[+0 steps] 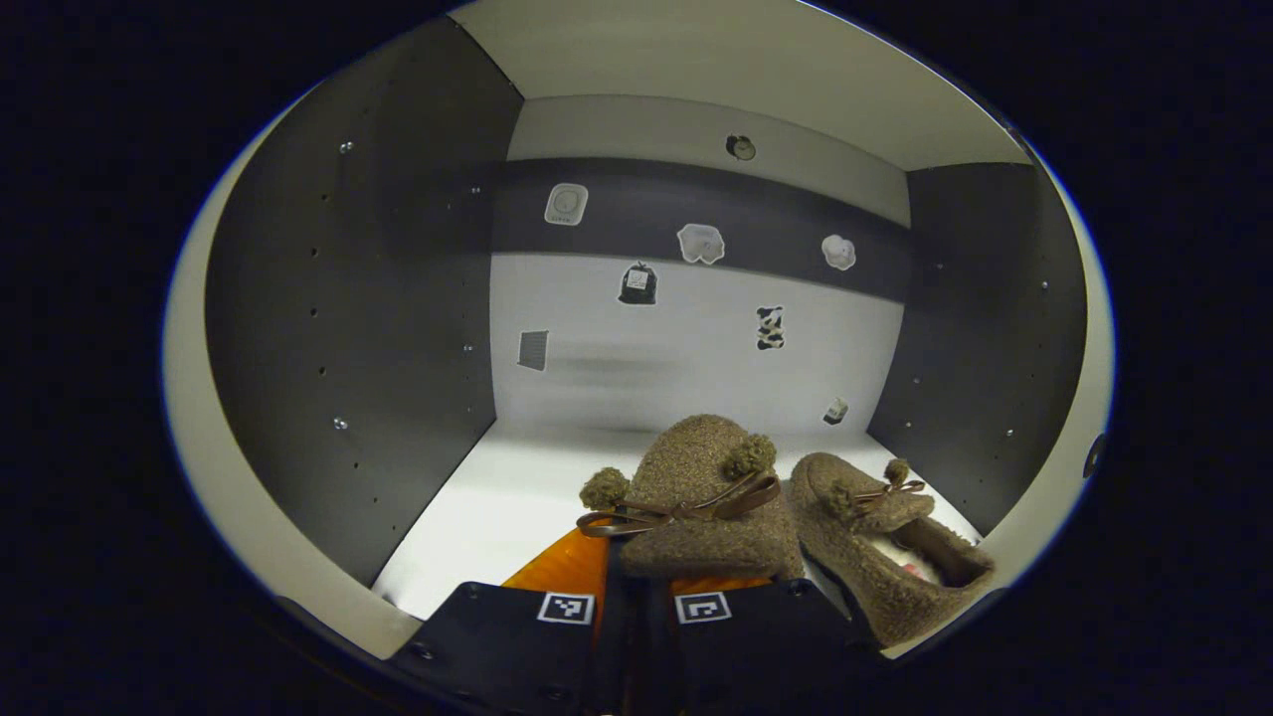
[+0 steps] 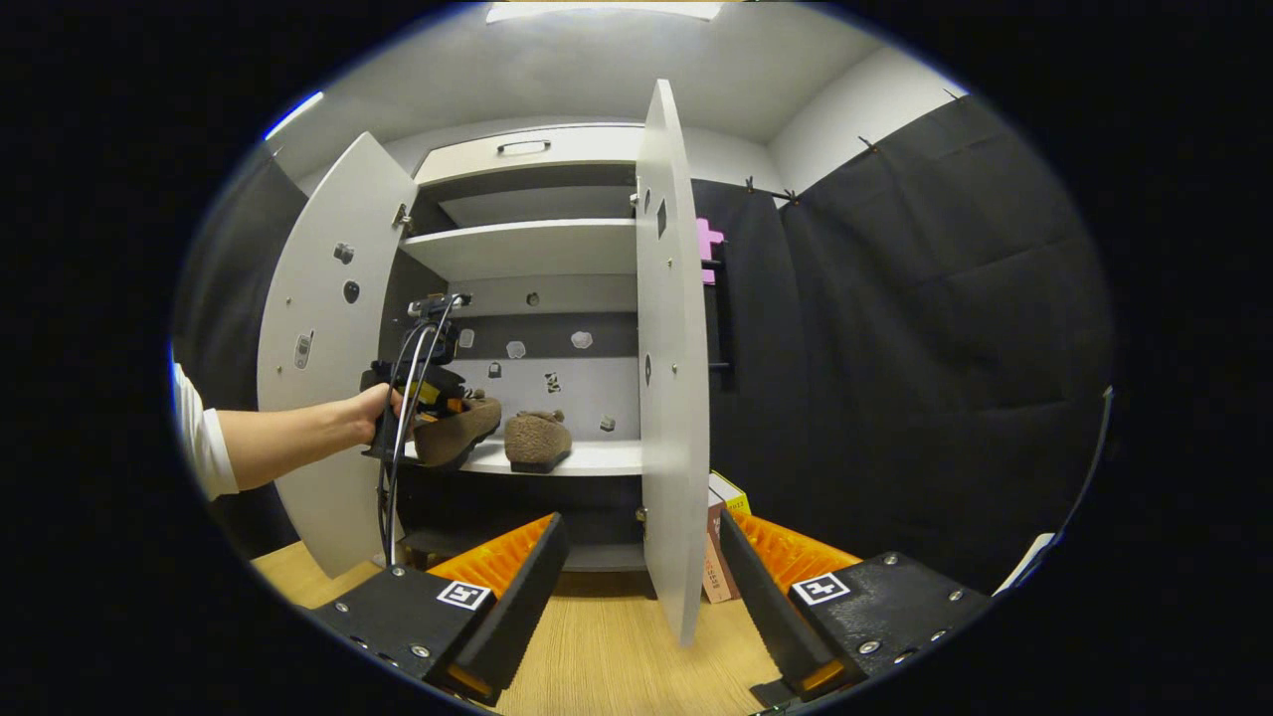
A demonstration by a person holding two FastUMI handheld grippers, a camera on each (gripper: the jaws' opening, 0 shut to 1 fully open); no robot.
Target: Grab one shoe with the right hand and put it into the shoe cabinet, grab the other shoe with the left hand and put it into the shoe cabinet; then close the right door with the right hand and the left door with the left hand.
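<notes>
left gripper (image 1: pixel 636 587) clamped on fuzzy brown shoe (image 1: pixel 701 502) inside shoe cabinet (image 2: pixel 537 249), second shoe (image 2: pixel 537 440) already on shelf (image 2: pixel 597 457), right gripper (image 2: pixel 636 567) wide open, holding nothing, both doors open

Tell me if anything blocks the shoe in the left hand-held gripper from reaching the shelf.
Nothing visible does. The held shoe is already over the white shelf, beside the other shoe; both doors stand open.
</notes>
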